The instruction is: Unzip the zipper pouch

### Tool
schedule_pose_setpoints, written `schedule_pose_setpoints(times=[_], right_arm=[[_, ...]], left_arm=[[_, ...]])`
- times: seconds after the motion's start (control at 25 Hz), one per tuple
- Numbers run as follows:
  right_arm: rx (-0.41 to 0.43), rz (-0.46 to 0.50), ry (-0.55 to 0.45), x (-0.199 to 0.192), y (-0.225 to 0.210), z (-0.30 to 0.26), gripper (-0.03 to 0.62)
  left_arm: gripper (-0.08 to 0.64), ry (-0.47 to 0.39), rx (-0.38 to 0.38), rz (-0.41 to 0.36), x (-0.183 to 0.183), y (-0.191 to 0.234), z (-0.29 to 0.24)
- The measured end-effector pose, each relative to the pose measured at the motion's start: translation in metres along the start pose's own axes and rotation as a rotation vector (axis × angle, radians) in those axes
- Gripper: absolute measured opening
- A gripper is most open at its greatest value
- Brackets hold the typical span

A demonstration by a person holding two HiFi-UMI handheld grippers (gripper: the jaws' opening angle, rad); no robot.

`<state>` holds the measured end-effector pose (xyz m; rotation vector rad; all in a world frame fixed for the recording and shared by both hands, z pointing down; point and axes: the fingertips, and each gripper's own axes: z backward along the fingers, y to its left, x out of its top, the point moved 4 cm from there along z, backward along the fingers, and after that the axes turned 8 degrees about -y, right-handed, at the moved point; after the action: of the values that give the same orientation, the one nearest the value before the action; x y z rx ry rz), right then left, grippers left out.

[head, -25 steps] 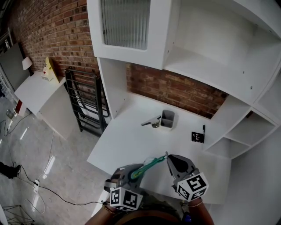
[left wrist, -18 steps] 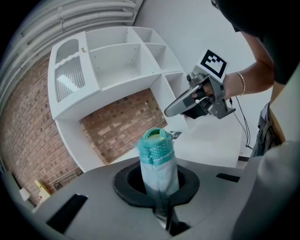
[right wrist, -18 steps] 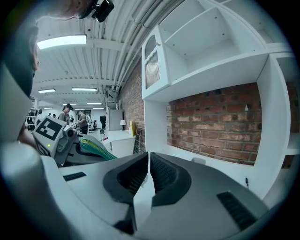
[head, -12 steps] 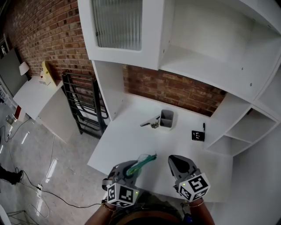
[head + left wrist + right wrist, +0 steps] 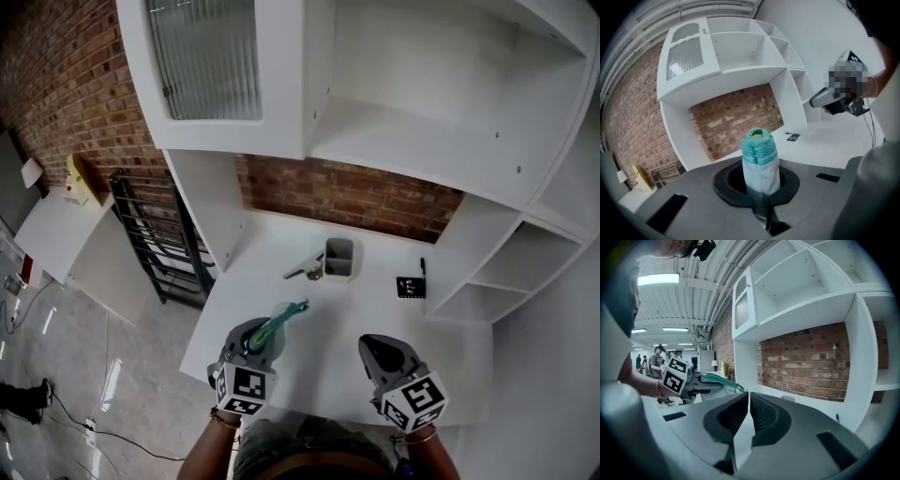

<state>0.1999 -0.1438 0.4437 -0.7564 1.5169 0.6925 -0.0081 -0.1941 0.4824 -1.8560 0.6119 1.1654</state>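
My left gripper (image 5: 255, 339) is shut on the zipper pouch (image 5: 279, 321), a pale translucent pouch with a teal zipper edge. The pouch sticks out past the jaws, above the white table's (image 5: 281, 361) left front. In the left gripper view the pouch (image 5: 760, 159) stands end-on between the closed jaws, its teal end gaping a little. My right gripper (image 5: 371, 343) hovers over the table's front right, shut with nothing in it; its pads (image 5: 740, 411) meet. A clear gap lies between it and the pouch. The right gripper view shows the left gripper (image 5: 691, 380) and the pouch (image 5: 719, 378) off to the left.
A grey cup (image 5: 338, 257) with a metal tool (image 5: 305, 270) beside it stands at the back of the table. A black card (image 5: 410, 286) and a pen (image 5: 423, 266) lie at the back right. White shelving (image 5: 422, 141) rises behind. A black rack (image 5: 155, 244) stands left of the table.
The left gripper has carried the pouch to the left, away from the right gripper. The teal end, which reached the right gripper's tips, now hangs apart from them. The right gripper has barely shifted.
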Motion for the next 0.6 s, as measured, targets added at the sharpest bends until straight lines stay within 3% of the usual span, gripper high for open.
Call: schedule_pose_setpoints(times=[0.32, 0.6], right_arm=[[-0.1, -0.005, 0.026, -0.006, -0.021, 0.021, 0.011], [-0.186, -0.026, 0.072, -0.014, -0.036, 0.04, 0.011]], left_arm=[[0.003, -0.019, 0.018, 0.021, -0.006, 0.027, -0.051], [0.003, -0.046, -0.01, 0.037, -0.017, 0.031, -0.098]])
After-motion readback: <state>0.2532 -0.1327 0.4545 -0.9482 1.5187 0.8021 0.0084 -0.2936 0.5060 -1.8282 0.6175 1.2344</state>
